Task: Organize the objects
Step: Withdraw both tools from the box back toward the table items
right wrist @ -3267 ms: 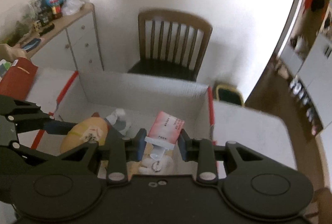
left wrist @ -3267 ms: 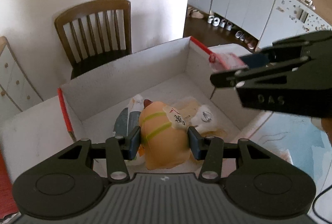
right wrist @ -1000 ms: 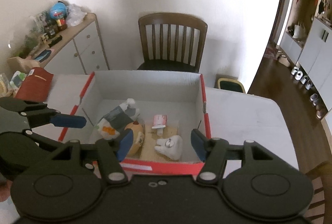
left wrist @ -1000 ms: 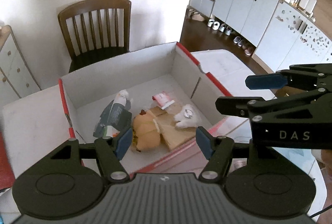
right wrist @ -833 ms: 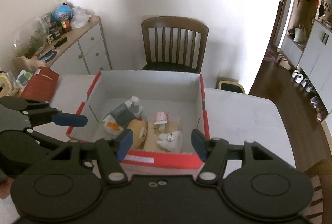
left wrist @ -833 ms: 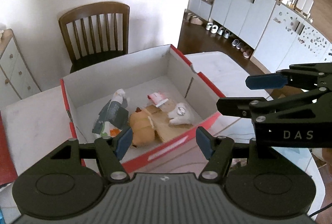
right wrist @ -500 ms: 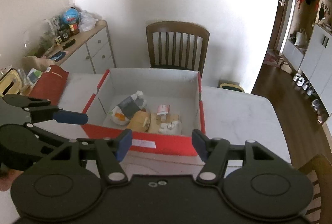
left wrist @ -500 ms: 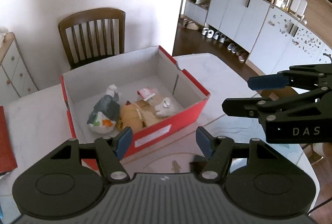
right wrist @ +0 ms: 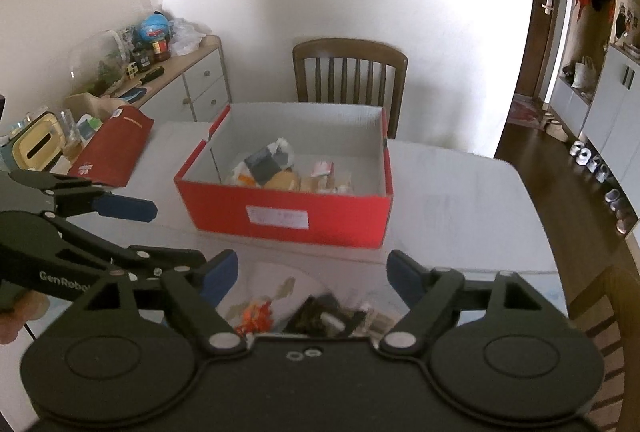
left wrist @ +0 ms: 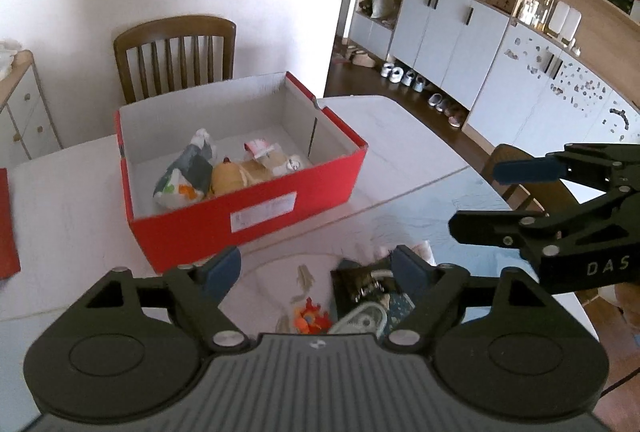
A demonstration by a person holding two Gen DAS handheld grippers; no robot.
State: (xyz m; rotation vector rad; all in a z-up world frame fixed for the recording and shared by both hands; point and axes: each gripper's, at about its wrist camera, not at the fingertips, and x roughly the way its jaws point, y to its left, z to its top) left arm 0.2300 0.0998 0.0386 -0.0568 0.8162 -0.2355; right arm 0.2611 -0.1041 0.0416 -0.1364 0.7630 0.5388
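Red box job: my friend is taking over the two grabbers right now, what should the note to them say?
Left gripper: nothing in it, jaws opening.
Right gripper: nothing in it, jaws opening too.
Red box: on the white table, beyond both grippers. Already inside: a grey-and-white packet, a tan plush toy and a few small pieces.
Still out: a small orange toy, a dark packet and some bits, on the table right under the grippers.
Next, probably: pick those up and put them in the box.

White table (left wrist: 72, 199), red box (left wrist: 256, 207), small clutter (left wrist: 360, 296) near edge, red folder (right wrist: 112, 147)
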